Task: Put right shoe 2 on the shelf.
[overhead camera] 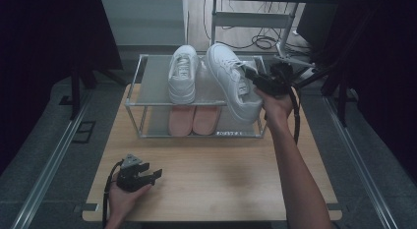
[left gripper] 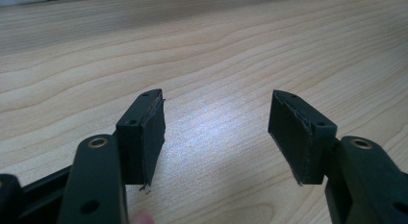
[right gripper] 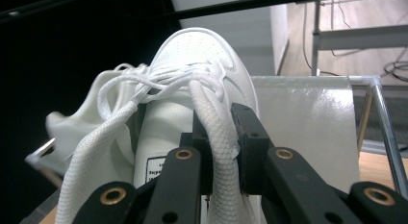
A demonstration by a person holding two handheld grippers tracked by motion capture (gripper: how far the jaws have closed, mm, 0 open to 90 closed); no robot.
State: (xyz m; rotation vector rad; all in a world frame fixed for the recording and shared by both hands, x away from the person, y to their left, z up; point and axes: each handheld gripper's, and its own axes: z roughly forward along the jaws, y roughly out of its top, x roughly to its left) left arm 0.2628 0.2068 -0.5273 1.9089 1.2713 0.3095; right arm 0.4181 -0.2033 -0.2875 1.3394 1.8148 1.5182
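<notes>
- Sneaker (overhead camera: 235,84), white, hangs tilted over the rack (overhead camera: 133,94) top shelf, at about 1 o'clock from the table (overhead camera: 211,175) centre, heel end past the shelf's front rail.
- Right gripper (overhead camera: 255,80) is clenched on the sneaker's collar; in the right gripper view the pads (right gripper: 248,137) pinch the white rim beside the laces (right gripper: 159,87).
- Second sneaker (overhead camera: 183,74) stands on the top shelf just beside it, at 12 o'clock.
- Pink pair (overhead camera: 194,120) sits on the lower shelf.
- Left gripper (overhead camera: 150,176) rests on the table at 8 o'clock, released, jaws well apart with bare wood between the pads (left gripper: 154,137).
</notes>
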